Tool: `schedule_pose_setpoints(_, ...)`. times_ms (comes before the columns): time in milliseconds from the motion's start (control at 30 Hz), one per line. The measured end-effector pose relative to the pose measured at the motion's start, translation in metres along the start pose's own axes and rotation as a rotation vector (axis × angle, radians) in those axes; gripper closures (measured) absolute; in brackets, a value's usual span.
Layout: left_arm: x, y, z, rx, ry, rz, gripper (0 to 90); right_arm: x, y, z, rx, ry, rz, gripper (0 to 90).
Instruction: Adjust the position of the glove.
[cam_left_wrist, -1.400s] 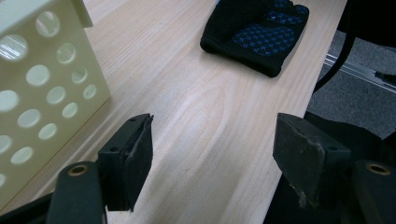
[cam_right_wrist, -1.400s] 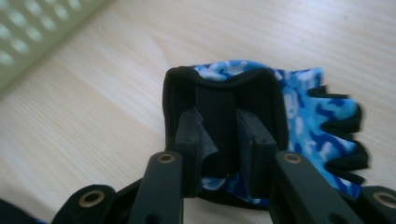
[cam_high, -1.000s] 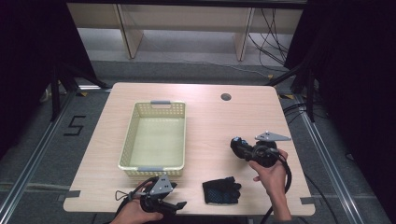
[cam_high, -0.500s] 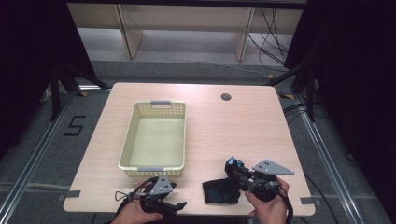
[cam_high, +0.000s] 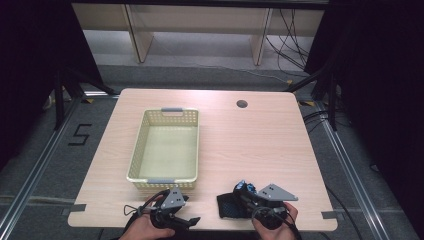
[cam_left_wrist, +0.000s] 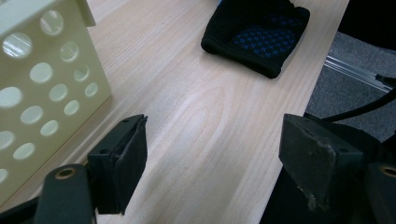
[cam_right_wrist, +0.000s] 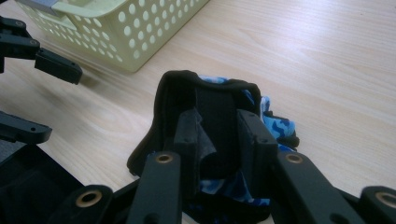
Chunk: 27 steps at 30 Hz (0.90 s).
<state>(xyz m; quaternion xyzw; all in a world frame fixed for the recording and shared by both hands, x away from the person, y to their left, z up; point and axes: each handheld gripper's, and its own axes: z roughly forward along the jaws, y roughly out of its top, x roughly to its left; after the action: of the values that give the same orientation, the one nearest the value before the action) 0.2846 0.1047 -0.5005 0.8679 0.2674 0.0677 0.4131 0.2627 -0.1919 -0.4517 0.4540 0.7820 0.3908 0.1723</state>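
A black glove with blue camouflage print (cam_right_wrist: 219, 107) stands bunched between the jaws of my right gripper (cam_right_wrist: 217, 123), which is shut on its black cuff. In the high view that right gripper (cam_high: 239, 196) is at the table's front edge, right of centre. A second black glove (cam_high: 226, 207) with blue dots (cam_left_wrist: 257, 35) lies flat there, touching the held one. My left gripper (cam_high: 189, 210) is at the front edge, just before the basket. Its jaws have just been opening and stand wide (cam_left_wrist: 215, 140) over bare wood with nothing between them.
A pale yellow perforated basket (cam_high: 137, 145) stands empty on the left half of the wooden table (cam_high: 250, 145), and its corner (cam_left_wrist: 42, 84) is close beside the left jaw. A round cable hole (cam_high: 242, 104) is at the back right.
My right gripper has come from the right side of the table toward the front edge and leftward, down to the glove lying there. The left hand stayed put.
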Motion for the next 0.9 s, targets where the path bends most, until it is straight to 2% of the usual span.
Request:
schedule_pose_setpoints(33, 0.0, 0.0, 0.0, -0.002, 0.007, -0.002, 23.3, 0.0, 0.0, 0.0, 0.0, 0.0, 0.0, 71.8)
schedule_pose_setpoints(67, 0.0, 0.0, 0.001, -0.008, 0.012, -0.007, 23.3, 0.004, 0.001, 0.002, 0.007, -0.011, -0.028, 71.8)
schedule_pose_setpoints(133, -0.001, 0.0, 0.0, -0.016, 0.007, -0.016, 23.3, 0.009, 0.003, 0.003, 0.016, -0.011, -0.022, 71.8)
schedule_pose_setpoints(200, -0.001, 0.001, 0.0, -0.011, 0.012, -0.009, 23.3, 0.014, 0.003, 0.004, 0.008, -0.033, -0.039, 71.8)
schedule_pose_setpoints(300, 0.0, 0.001, 0.0, -0.005, 0.014, -0.006, 23.4, 0.02, 0.004, 0.006, 0.021, -0.039, -0.054, 71.8)
schedule_pose_setpoints(367, 0.0, 0.001, 0.0, -0.004, 0.016, 0.001, 23.5, 0.024, 0.004, 0.01, 0.027, -0.065, -0.092, 71.7)
schedule_pose_setpoints(400, 0.0, 0.001, 0.0, -0.004, 0.016, 0.001, 23.5, 0.024, 0.004, 0.01, 0.027, -0.065, -0.092, 71.7)
schedule_pose_setpoints(433, -0.001, 0.001, 0.0, -0.011, 0.013, -0.013, 23.6, 0.03, 0.002, 0.014, 0.048, -0.06, -0.069, 71.4)
schedule_pose_setpoints(500, 0.0, 0.001, 0.0, -0.01, 0.005, 0.017, 24.1, 0.03, 0.0, 0.021, 0.052, -0.063, -0.114, 71.1)
schedule_pose_setpoints(533, -0.002, 0.001, 0.001, -0.015, 0.003, -0.008, 24.4, 0.032, -0.001, 0.023, 0.061, -0.067, -0.105, 70.9)
schedule_pose_setpoints(567, -0.002, 0.001, 0.001, -0.007, 0.008, -0.002, 24.5, 0.032, -0.003, 0.026, 0.072, -0.069, -0.119, 70.6)
schedule_pose_setpoints(600, 0.001, 0.001, 0.001, 0.01, 0.007, 0.045, 24.6, 0.032, -0.004, 0.029, 0.08, -0.055, -0.116, 70.4)
schedule_pose_setpoints(633, -0.001, 0.001, 0.002, -0.005, 0.002, 0.024, 24.8, 0.033, -0.006, 0.033, 0.091, -0.046, -0.114, 70.0)
schedule_pose_setpoints(700, -0.002, 0.001, 0.003, 0.006, 0.004, 0.015, 25.4, 0.034, -0.009, 0.039, 0.104, -0.032, -0.11, 69.5)
schedule_pose_setpoints(767, -0.003, 0.001, 0.004, 0.003, -0.002, 0.014, 26.0, 0.037, -0.011, 0.042, 0.142, -0.014, -0.067, 68.8)
schedule_pose_setpoints(833, -0.005, 0.002, 0.006, -0.005, -0.003, 0.01, 26.5, 0.037, -0.013, 0.045, 0.149, -0.004, -0.062, 67.4)
schedule_pose_setpoints(867, -0.004, 0.003, 0.007, -0.004, -0.009, 0.021, 26.6, 0.037, -0.013, 0.046, 0.156, 0.002, -0.062, 67.1)
schedule_pose_setpoints(900, -0.004, 0.003, 0.007, -0.004, -0.009, 0.021, 27.0, 0.037, -0.014, 0.047, 0.151, 0.001, -0.074, 66.6)
